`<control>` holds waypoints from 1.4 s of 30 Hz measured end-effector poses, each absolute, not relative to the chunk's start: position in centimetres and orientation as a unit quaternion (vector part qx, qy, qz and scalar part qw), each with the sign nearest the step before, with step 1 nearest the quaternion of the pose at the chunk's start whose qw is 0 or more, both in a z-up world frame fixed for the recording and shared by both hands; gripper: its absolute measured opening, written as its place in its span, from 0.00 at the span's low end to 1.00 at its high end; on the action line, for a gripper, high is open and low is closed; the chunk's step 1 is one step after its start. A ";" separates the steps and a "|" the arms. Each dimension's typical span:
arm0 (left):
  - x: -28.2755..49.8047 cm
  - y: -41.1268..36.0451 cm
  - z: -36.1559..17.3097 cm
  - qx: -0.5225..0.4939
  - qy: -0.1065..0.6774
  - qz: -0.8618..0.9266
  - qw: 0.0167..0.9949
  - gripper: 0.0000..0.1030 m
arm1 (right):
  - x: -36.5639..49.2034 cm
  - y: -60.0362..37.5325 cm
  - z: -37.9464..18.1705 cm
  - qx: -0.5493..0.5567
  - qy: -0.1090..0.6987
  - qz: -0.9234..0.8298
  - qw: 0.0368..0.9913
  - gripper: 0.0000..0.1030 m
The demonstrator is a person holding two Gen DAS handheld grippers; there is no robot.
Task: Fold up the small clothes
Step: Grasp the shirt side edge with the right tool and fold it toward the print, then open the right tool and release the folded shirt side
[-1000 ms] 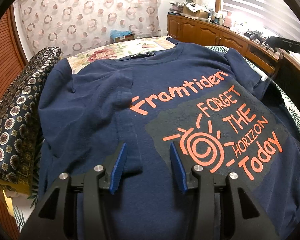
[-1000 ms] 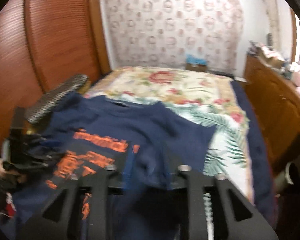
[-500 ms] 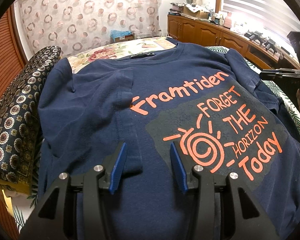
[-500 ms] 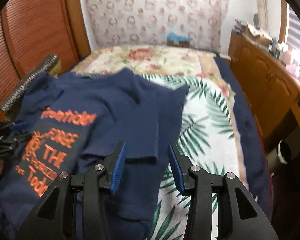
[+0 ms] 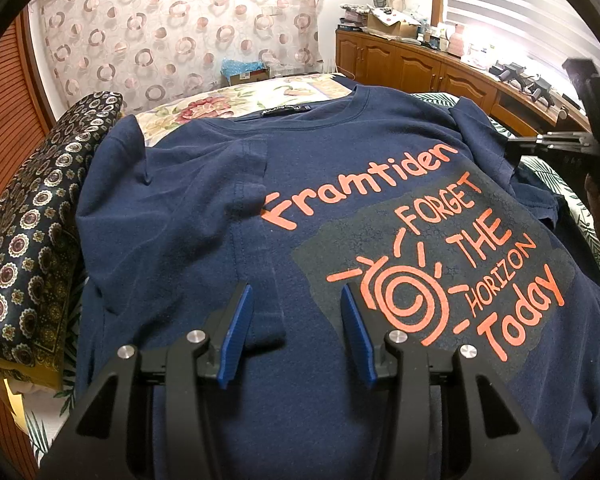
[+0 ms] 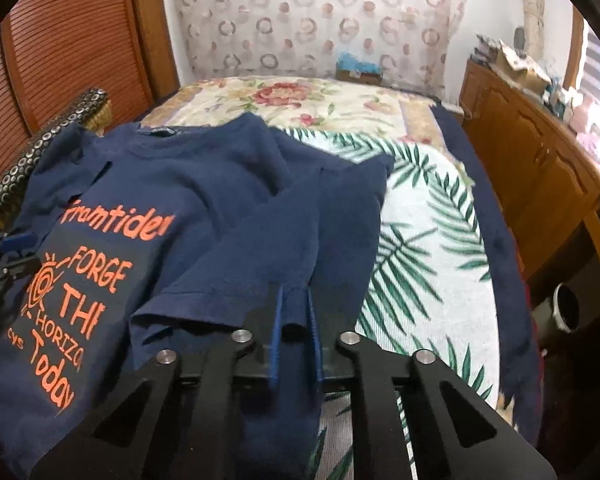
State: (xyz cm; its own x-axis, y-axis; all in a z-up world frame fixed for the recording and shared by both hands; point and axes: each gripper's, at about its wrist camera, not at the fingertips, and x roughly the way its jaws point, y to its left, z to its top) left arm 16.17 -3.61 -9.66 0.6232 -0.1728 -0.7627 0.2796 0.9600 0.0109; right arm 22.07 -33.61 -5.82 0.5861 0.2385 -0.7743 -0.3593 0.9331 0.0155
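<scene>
T-shirt: a navy T-shirt [image 5: 204,216] with orange print is lying face up on the bed [image 6: 420,216], its collar at the far end.
Left sleeve: the sleeve [image 5: 248,184] on the left side of the shirt is lying folded inward over the chest, next to the word "Framtiden".
Right sleeve: the sleeve [image 6: 260,264] on the right side is resting over the edge of the print; its hem is sitting between the pads of the right tool.
Left tool: the left tool [image 5: 296,332] is hovering over the near part of the shirt, jaws standing about half open, with no cloth between the blue pads [image 5: 236,332].
Right tool: the right tool [image 6: 296,336] is closing, jaws now narrow and pinching the hem of the right sleeve.
Bed: the floral and palm-leaf cover is showing to the right of the shirt and beyond the collar.
Cushion: a dark patterned cushion [image 5: 32,232] is lying just beside the shirt's left edge.
Cabinet: a wooden cabinet [image 6: 532,168] is standing along the right side of the bed.
</scene>
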 end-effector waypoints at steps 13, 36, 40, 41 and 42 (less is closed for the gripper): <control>16.2 -3.4 -9.6 0.061 0.416 -0.123 0.899 0.47 | 24.6 -25.9 -1.7 -0.087 0.382 0.241 0.888 0.05; 16.0 -3.4 -9.8 0.058 0.418 -0.123 0.898 0.48 | 24.0 -31.0 -5.4 -0.111 0.414 0.165 0.888 0.53; 16.0 -3.4 -9.7 0.058 0.418 -0.124 0.898 0.48 | 24.3 -32.4 -6.8 -0.100 0.428 0.157 0.885 0.53; 16.1 -3.3 -9.7 0.058 0.418 -0.126 0.898 0.48 | 24.4 -32.6 -7.0 -0.098 0.430 0.156 0.884 0.53; 16.1 -3.3 -9.6 0.057 0.419 -0.128 0.897 0.48 | 24.5 -32.8 -7.3 -0.095 0.433 0.155 0.883 0.53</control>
